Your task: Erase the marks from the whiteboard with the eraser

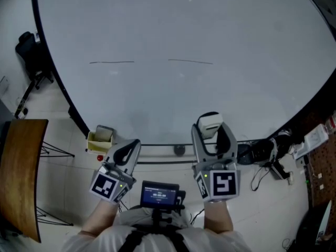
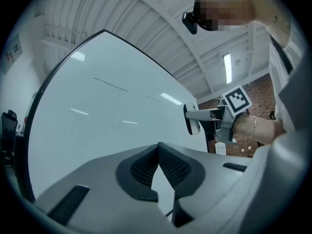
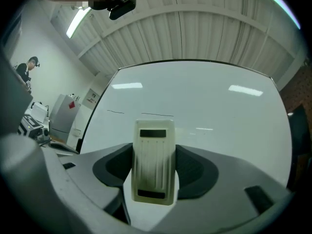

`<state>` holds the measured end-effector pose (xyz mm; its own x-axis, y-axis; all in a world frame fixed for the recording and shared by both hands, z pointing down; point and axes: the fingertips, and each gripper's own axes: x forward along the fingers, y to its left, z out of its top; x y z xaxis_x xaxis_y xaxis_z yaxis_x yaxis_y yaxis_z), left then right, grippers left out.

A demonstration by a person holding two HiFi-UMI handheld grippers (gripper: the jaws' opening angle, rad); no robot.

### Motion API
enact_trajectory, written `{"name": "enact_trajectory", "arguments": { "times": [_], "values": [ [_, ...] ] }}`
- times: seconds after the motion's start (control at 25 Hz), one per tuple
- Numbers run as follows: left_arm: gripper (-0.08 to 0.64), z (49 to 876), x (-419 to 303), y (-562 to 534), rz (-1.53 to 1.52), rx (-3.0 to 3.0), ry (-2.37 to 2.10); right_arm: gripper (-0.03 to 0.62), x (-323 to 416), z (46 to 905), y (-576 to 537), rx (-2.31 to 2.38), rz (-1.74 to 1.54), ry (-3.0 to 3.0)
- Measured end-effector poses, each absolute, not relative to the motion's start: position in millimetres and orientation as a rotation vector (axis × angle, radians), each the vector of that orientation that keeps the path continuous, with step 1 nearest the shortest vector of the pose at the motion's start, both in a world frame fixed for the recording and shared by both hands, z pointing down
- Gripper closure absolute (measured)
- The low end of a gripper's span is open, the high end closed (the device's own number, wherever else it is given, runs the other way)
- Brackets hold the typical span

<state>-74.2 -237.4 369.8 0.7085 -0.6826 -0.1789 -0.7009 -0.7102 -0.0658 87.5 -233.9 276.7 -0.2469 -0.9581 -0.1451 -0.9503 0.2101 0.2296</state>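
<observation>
Right gripper (image 1: 210, 132) pinches eraser (image 3: 153, 150); left gripper (image 2: 158, 152) jaws pressed together, empty.
Eraser cream, ribbed, dark strip at each end, low before whiteboard (image 1: 184, 25), well below two faint marks (image 1: 111, 62); board contact unclear.

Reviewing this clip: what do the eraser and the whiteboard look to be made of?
The eraser looks like hard moulded plastic: cream, matte, with ribbed grooves and dark insets. Its wiping face is hidden. The whiteboard has a smooth, glossy white surface that mirrors the ceiling lights, set in a dark frame. Whether it is steel or melamine can't be told.
</observation>
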Motion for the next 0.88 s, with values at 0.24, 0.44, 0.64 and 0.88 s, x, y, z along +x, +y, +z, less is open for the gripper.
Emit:
{"name": "enact_trajectory", "arguments": {
  "times": [0.24, 0.44, 0.64, 0.88],
  "values": [
    [0.554, 364, -55, -221, 0.225, -2.780, 1.175, 0.334, 100, 296, -197, 1.860, -0.376, -2.460],
    [0.554, 357, -24, -192, 0.216, -2.749, 1.184, 0.334, 124, 305, -168, 1.821, -0.334, -2.495],
    [0.554, 353, 11, -148, 0.250, -2.734, 1.224, 0.334, 159, 311, -130, 1.779, -0.311, -2.529],
    [0.554, 364, 10, -106, 0.267, -2.665, 1.290, 0.333, 164, 336, -94, 1.680, -0.245, -2.581]
  ]
}}
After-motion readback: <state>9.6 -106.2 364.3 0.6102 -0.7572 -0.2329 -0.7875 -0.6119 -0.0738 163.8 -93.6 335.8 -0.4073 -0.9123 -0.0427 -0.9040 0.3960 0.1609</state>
